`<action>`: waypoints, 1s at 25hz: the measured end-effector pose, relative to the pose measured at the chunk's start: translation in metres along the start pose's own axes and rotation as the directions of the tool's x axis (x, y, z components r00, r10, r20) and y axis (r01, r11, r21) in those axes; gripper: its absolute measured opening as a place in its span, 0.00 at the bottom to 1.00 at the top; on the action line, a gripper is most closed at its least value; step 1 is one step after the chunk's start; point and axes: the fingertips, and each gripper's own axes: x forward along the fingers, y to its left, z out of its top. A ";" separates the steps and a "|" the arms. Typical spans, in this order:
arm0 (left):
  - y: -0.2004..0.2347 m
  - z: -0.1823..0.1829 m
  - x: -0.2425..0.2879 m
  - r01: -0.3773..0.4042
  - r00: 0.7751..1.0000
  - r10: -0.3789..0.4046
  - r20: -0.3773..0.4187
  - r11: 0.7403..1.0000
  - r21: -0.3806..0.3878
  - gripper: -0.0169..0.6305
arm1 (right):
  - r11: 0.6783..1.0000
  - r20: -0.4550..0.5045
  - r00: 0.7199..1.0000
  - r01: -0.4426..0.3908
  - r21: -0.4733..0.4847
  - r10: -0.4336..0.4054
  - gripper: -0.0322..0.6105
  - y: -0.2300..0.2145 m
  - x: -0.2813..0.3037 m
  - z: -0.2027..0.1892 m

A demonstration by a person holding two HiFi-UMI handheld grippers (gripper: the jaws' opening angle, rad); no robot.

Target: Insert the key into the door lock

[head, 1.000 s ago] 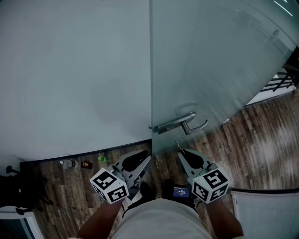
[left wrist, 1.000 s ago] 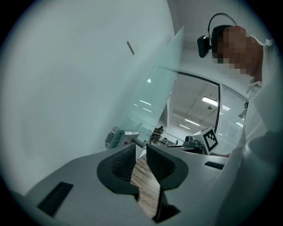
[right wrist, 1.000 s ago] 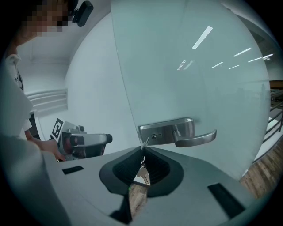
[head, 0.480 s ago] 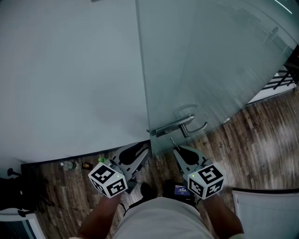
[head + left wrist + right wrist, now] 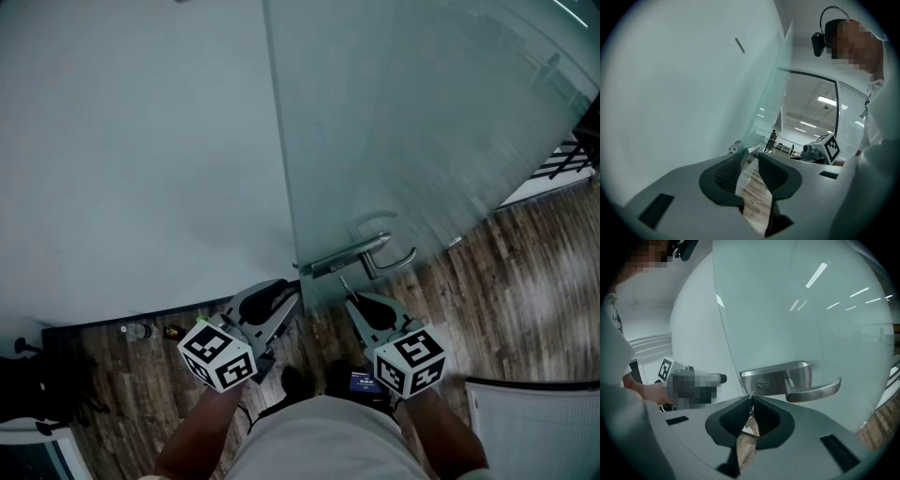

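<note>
Silver key point(image 5: 750, 425) at door lock point(image 5: 759, 386)

A key point(image 5: 344, 284) is held just below a glass door's point(image 5: 422, 141) lock plate point(image 5: 339, 259) by the right gripper point(image 5: 352, 302), the left gripper point(image 5: 292, 309) alongside.

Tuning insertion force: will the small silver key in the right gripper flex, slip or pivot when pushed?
Likely stiff: the small silver key is short, flat metal. It may pivot, as the right gripper pinches only its head. Smooth metal could slip back if the tip jams at the steel lock plate.
</note>
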 end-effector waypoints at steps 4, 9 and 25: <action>0.002 -0.002 0.001 0.004 1.000 -0.004 0.002 1.000 0.002 0.20 | 1.000 -0.004 1.000 0.000 0.001 0.000 0.09 -0.001 0.001 -0.002; 0.003 -0.003 0.004 0.004 1.000 -0.004 -0.002 1.000 0.003 0.20 | 1.000 -0.007 1.000 -0.001 0.001 0.001 0.09 -0.002 0.003 -0.003; 0.010 0.006 0.013 0.008 1.000 -0.008 -0.001 0.999 0.041 0.21 | 1.000 -0.022 1.000 -0.007 -0.006 0.007 0.09 -0.002 0.014 -0.002</action>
